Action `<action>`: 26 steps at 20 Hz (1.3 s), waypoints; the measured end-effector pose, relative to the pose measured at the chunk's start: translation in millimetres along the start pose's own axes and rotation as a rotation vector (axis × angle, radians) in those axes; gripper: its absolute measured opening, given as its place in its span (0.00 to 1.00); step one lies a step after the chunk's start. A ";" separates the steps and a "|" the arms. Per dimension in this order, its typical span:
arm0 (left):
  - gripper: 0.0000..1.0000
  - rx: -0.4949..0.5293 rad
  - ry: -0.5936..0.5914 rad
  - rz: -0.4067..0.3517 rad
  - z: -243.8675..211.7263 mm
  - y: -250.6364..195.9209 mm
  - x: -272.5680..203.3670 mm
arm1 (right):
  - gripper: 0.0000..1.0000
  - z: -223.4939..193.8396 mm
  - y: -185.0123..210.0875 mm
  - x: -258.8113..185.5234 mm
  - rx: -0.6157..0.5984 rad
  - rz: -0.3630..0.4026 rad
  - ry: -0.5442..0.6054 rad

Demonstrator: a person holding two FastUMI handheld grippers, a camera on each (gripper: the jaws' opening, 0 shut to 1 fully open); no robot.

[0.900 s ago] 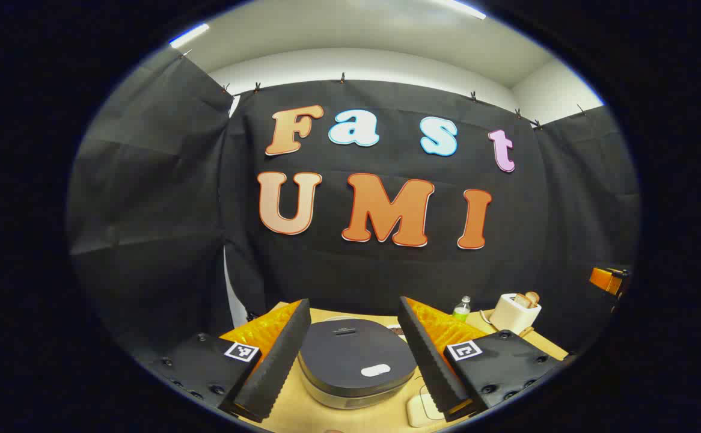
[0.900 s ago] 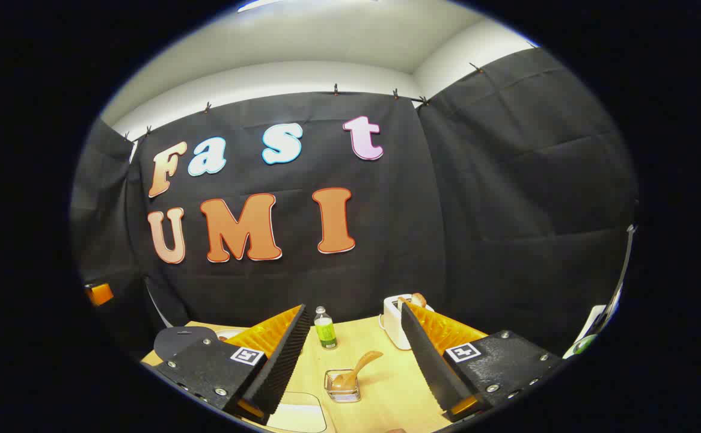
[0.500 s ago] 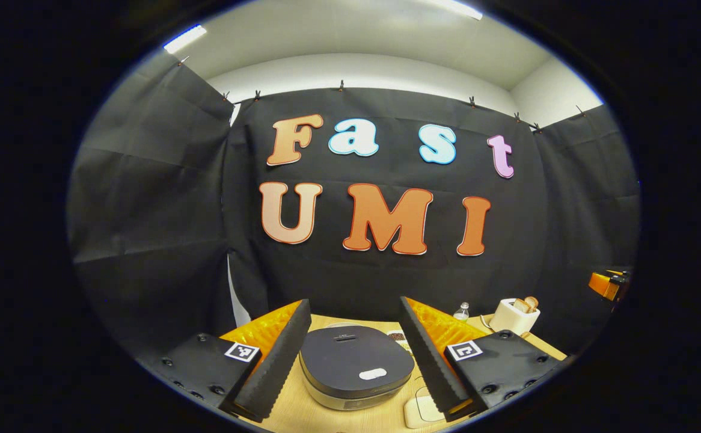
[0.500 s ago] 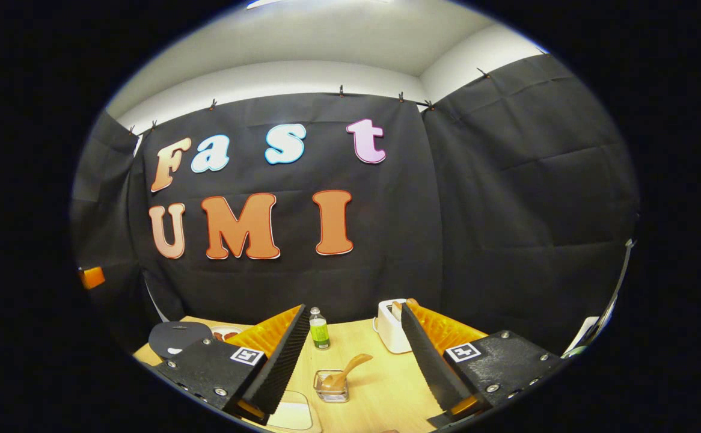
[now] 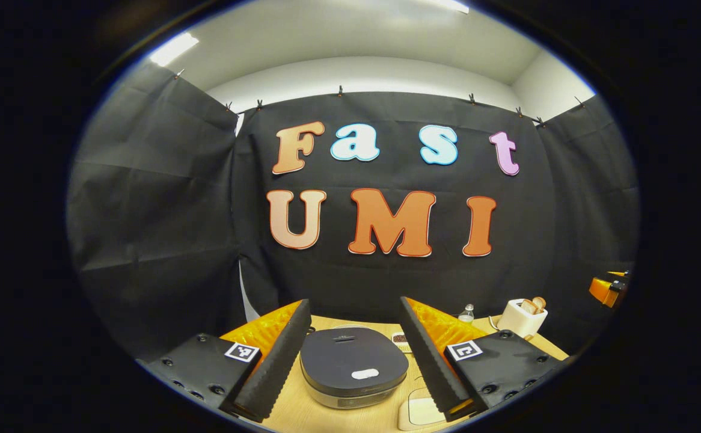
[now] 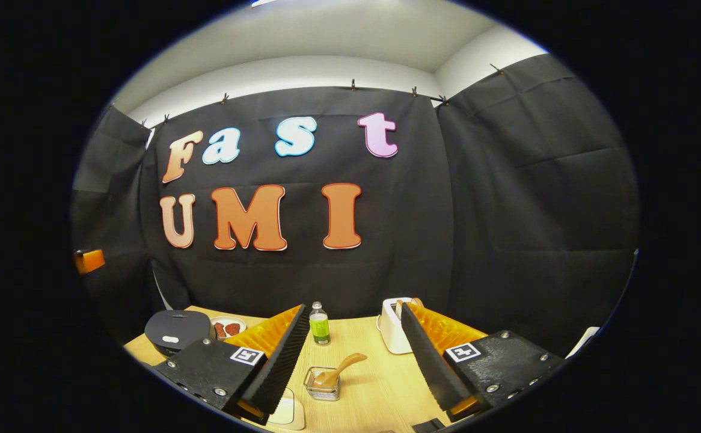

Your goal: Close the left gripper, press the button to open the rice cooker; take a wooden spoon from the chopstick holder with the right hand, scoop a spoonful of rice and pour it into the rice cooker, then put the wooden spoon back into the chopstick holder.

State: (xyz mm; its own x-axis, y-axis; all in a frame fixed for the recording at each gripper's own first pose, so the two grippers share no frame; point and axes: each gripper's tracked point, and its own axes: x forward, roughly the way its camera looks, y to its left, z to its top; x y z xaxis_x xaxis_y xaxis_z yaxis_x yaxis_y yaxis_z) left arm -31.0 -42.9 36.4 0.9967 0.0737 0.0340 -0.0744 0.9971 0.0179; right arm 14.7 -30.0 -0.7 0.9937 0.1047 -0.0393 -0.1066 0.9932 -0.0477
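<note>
Black cloth walls close off the booth behind a pale wooden table (image 6: 380,385) that carries everything the task needs. On its left part sits the rice cooker (image 5: 353,373), lid down, with its pale oval button (image 5: 365,374) on the near side of the lid, seemingly so a closed tip can press it from above. The left hand-held gripper (image 5: 350,367) hovers above the table's near edge, pointing level at the cooker, fingers spread wide and empty, framing the cooker between them; the fingers have not yet been brought together for the press. To the right, the wooden spoon (image 6: 339,371) leans in the small wire chopstick holder (image 6: 321,385), handle tilted up and right, which likely leaves it easy to pinch. The right hand-held gripper (image 6: 353,373) is likewise level, wide and empty, with the holder between its fingers farther off. A green bottle (image 6: 319,325) and a white toaster (image 6: 394,328) stand at the far side
</note>
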 end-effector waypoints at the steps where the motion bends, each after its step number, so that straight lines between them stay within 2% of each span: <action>1: 0.95 -0.003 0.000 -0.002 0.3 -3.7 -0.3 | 0.94 0.9 -2.9 1.0 0.001 -0.003 -0.001; 2: 1.00 -0.007 0.001 -0.007 -0.2 -6.3 -1.0 | 0.99 0.8 -5.7 1.7 0.005 -0.006 0.000; 3: 0.99 -0.009 0.003 -0.010 0.6 -8.0 -1.3 | 0.94 0.7 -5.8 1.3 0.009 -0.006 0.001; 6: 0.94 -0.005 0.006 -0.020 1.8 -7.3 7.3 | 0.94 4.1 -10.7 2.7 0.014 -0.036 -0.002; 10: 0.56 -0.005 0.024 -0.074 -1.5 -8.4 24.1 | 0.94 1.5 -11.6 -0.1 0.019 -0.075 -0.003; 14: 0.18 0.013 0.039 -0.048 -10.1 7.6 39.0 | 0.94 -3.7 -5.3 0.4 0.014 -0.089 0.018; 15: 0.09 0.006 0.056 -0.075 -14.1 3.7 39.0 | 0.94 -5.7 -4.9 0.4 0.011 -0.092 0.021; 18: 0.06 -0.010 0.117 -0.116 -36.8 -5.6 49.0 | 0.94 -6.1 -4.9 1.5 0.012 -0.101 0.027; 19: 0.10 -0.009 0.133 -0.118 -42.9 -8.7 50.6 | 0.94 -8.6 -4.4 2.2 0.015 -0.103 0.032; 20: 0.07 -0.021 0.148 -0.142 -48.5 -13.3 51.8 | 0.94 -9.5 -4.5 3.0 0.017 -0.105 0.038; 22: 0.04 -0.047 0.197 -0.182 -73.2 -29.2 59.9 | 0.95 -12.0 -7.9 2.5 0.019 -0.113 0.045; 26: 0.04 -0.018 0.310 -0.203 -129.6 -37.7 79.8 | 0.94 -16.6 -12.9 1.1 0.017 -0.123 0.055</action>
State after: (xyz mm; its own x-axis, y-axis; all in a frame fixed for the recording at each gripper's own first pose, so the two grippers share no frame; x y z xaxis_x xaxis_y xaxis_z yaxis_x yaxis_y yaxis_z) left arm 55.6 -72.0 -91.1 0.9540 -0.1256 -0.2724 0.1236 0.9920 -0.0242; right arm 16.5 -43.6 -16.7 0.9959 -0.0205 -0.0886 0.0171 0.9991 -0.0387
